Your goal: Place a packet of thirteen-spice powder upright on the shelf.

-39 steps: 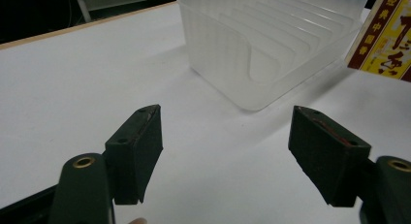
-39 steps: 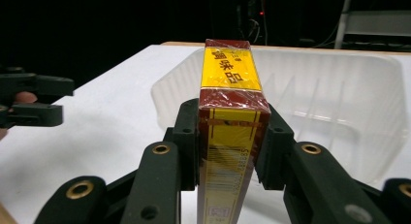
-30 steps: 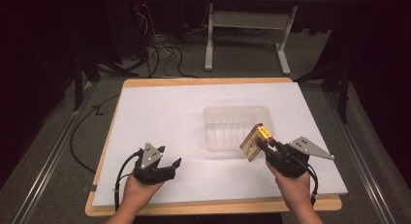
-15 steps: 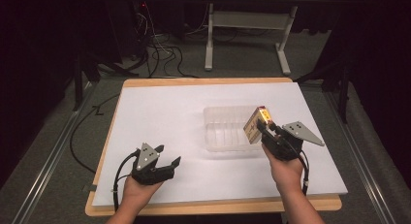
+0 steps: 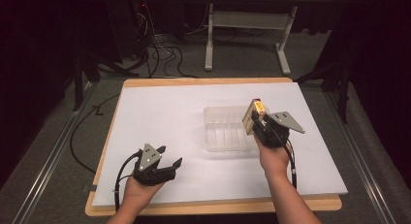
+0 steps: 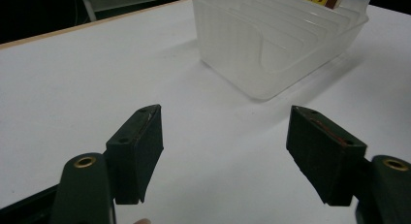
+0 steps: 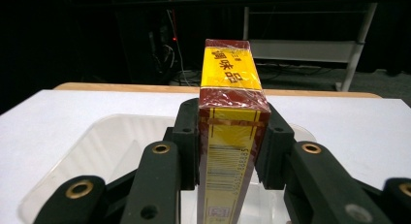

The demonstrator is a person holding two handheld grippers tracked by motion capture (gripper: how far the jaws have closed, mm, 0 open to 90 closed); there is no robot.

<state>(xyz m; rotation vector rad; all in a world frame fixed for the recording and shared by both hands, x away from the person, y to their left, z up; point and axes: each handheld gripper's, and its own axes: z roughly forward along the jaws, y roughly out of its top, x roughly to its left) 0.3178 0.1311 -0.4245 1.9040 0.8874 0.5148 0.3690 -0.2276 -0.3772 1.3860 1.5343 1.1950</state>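
A yellow and dark red box (image 7: 231, 112) with printed characters and a barcode is clamped between the black jaws of my right gripper (image 7: 228, 141). In the high view that box (image 5: 254, 115) hangs over the right end of a clear plastic bin (image 5: 228, 129) with ribbed dividers, held by the right gripper (image 5: 261, 123). My left gripper (image 5: 167, 163) rests low at the front left of the white table top, jaws wide apart with nothing between them. The left gripper view shows its fingers (image 6: 138, 149) pointing toward the bin (image 6: 271, 44).
The white sheet (image 5: 165, 117) covers a wooden table (image 5: 213, 204). Cables (image 5: 160, 54) lie on the floor beyond the far edge, next to a grey table frame (image 5: 247, 25). A rail (image 5: 43, 161) runs along the floor at left.
My right gripper has carried the box forward and up, from the bin's near right corner to above its right end. The left gripper has stayed put.
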